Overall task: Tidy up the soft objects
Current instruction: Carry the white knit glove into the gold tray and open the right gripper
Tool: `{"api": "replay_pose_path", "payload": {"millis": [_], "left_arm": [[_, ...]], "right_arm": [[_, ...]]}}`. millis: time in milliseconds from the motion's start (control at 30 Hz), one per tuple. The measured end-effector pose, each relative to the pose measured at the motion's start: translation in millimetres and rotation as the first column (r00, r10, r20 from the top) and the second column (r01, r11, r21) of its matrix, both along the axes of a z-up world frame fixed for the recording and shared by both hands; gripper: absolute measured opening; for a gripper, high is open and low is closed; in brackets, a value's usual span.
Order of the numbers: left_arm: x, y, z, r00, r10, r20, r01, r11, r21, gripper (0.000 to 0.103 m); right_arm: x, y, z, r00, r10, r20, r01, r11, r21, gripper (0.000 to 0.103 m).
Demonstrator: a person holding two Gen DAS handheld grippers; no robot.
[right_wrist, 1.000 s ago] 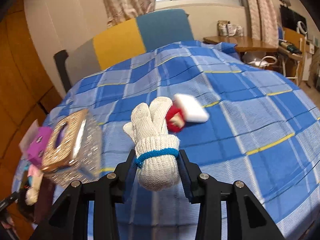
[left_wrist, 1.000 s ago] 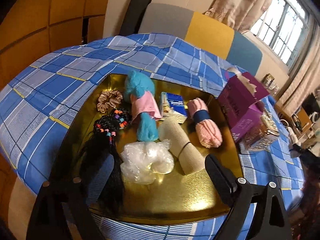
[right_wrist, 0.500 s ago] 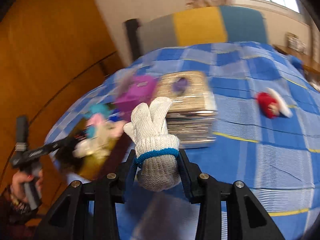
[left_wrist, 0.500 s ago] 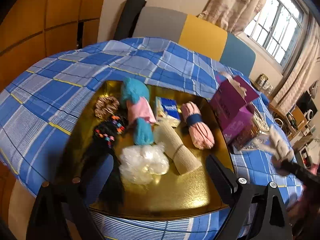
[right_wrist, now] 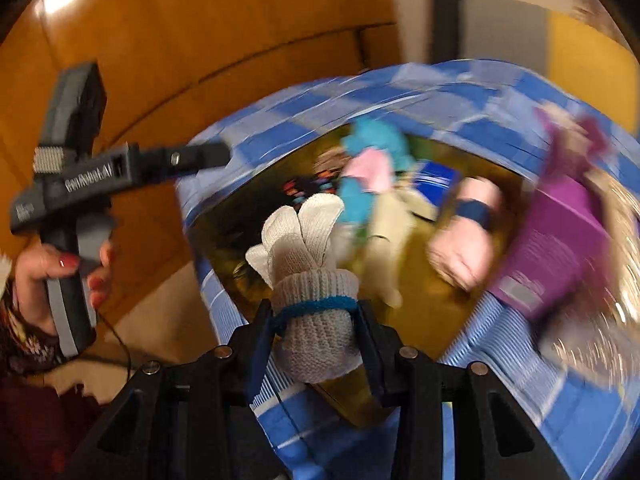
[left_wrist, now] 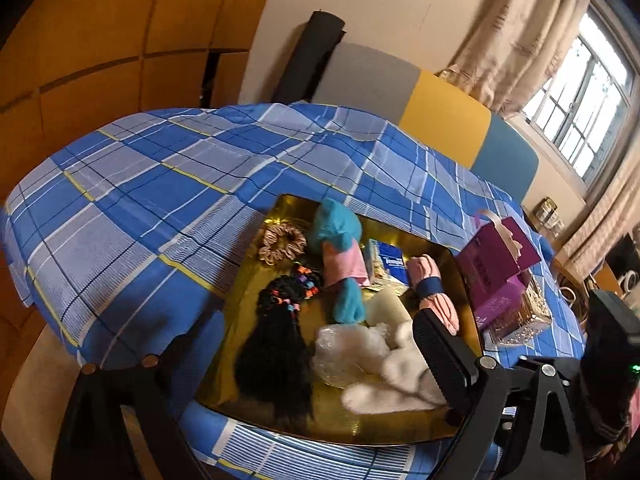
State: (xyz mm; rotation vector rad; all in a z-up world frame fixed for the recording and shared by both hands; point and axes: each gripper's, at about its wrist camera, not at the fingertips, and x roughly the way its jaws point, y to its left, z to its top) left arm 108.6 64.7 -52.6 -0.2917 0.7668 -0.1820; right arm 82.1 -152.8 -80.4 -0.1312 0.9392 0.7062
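My right gripper [right_wrist: 316,316] is shut on a rolled white knit glove bundle [right_wrist: 312,280] with a blue band, held over the near edge of the gold tray [right_wrist: 424,316]. In the left wrist view the same bundle [left_wrist: 396,380] hangs low over the tray's front right part [left_wrist: 360,424], beside a clear plastic bag [left_wrist: 348,352]. My left gripper [left_wrist: 316,344] stands open above the tray's near left edge, with nothing between its fingers. From the right wrist camera, that left gripper [right_wrist: 120,168] shows at the left, in a person's hand [right_wrist: 60,272].
On the tray lie a teal and pink roll [left_wrist: 340,256], a scrunchie [left_wrist: 282,242], a black beaded braid [left_wrist: 276,344], a beige roll [left_wrist: 386,308], a pink roll [left_wrist: 434,292] and a tissue pack [left_wrist: 390,266]. A purple box [left_wrist: 496,276] and a glittery box [left_wrist: 528,316] stand right of it.
My right gripper has swung from the open bedspread to above the tray, still gripping the glove bundle. My left gripper has drawn back a little to the left and stayed open.
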Motion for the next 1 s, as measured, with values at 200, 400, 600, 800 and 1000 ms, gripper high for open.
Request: {"api": "replay_pose_path", "payload": {"millis": [200,400,600,800,1000], "left_arm": [[0,5,-2,1.0,0.015,-0.003,-0.015,1.0,-0.004,0.096],[1,-1,-4,1.0,-0.004,-0.005,0.004,1.0,0.002,0.096],[2,-10,-7,1.0,-0.021,-0.015,0.021,1.0,-0.01,0.096],[0,-29,-10,0.997,-0.072,-0.027,0.072,0.997,0.01,0.096],[-7,-56,-13,0.985,-0.172,-0.03,0.172,0.985,0.001,0.097]], "right_arm": [[18,27,-13,0.99,0.129,-0.05,-0.133,0.988,-0.077,0.042],[24,24,-29,0.997,0.064,-0.049,-0.071,0.983,-0.169,0.043],[11,-2,-12,1.0,-0.006,-0.015,0.005,0.998,-0.058,0.046],[-1,-32,10,0.996,-0.092,0.015,0.091,0.994,0.063,0.046],[-17,-81,19,0.967,-0.254,0.014,0.251,0.963,0.1,0.046]]}}
